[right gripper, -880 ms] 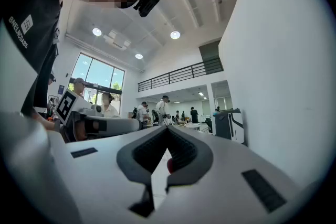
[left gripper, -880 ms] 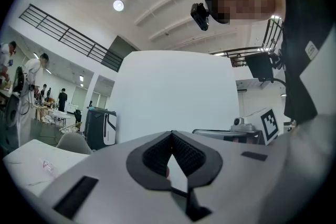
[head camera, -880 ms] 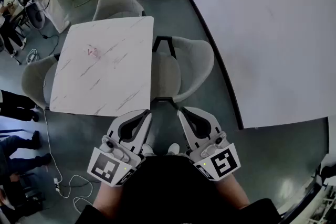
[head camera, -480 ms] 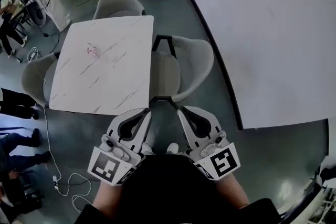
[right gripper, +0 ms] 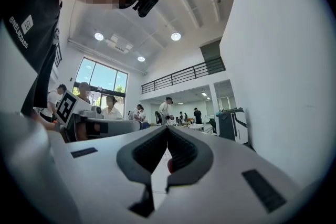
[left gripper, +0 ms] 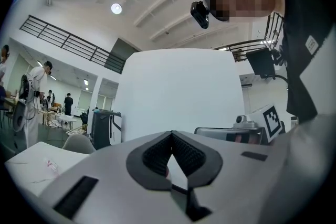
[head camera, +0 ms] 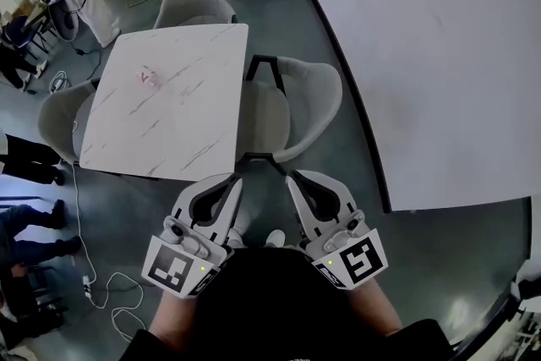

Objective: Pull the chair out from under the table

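Observation:
A grey shell chair [head camera: 303, 107] with black legs stands at the right side of the white marble-topped table [head camera: 173, 110], its seat partly under the top. Both grippers are held close to my body, level, well short of the chair. The left gripper [head camera: 230, 180] [left gripper: 171, 134] is shut with nothing between its jaws. The right gripper [head camera: 295, 178] [right gripper: 167, 129] is shut too and holds nothing. Neither touches the chair or the table.
Two more grey chairs stand at the table, one at the far side [head camera: 193, 4] and one at the left [head camera: 57, 121]. A small pink thing [head camera: 148, 78] lies on the top. A white partition wall [head camera: 423, 55] runs close along the right. A cable [head camera: 93, 283] and people's legs [head camera: 30, 228] are at the left.
Both grippers and the chair keep their places. The head view has shifted a little, and the people at the left edge have moved.

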Demonstrator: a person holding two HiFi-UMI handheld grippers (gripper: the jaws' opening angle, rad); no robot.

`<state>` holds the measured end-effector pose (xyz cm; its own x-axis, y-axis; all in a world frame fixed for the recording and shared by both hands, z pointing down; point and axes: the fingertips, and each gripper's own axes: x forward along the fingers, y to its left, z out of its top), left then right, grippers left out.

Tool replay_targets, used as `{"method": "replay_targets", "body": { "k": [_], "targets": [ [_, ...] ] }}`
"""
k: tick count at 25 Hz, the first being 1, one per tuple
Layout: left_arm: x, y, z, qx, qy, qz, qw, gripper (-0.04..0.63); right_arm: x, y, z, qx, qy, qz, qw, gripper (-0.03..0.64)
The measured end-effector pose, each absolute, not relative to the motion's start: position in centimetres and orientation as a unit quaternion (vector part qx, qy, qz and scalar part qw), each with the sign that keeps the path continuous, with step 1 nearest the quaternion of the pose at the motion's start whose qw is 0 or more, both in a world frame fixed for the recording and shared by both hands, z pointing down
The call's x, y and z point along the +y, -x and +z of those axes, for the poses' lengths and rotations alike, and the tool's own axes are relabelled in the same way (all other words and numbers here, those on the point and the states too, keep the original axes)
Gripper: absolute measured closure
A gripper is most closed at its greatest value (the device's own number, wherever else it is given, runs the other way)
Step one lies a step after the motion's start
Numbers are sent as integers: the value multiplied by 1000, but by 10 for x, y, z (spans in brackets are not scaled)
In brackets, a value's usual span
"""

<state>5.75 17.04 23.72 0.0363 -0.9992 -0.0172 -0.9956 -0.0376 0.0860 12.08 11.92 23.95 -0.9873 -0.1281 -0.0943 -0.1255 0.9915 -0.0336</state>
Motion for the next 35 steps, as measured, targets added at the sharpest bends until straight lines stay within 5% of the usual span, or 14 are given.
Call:
{"method": "replay_targets", "body": {
  "k": [18,35],
  "targets": [
    [172,-70,253,-715,-698,-24,36,591,115,-132,253,997,37,-43,42,604],
    [157,48,265,-703,-708,-40,47,591,101,-23,266,997,57,-41,14,604]
  ]
}}
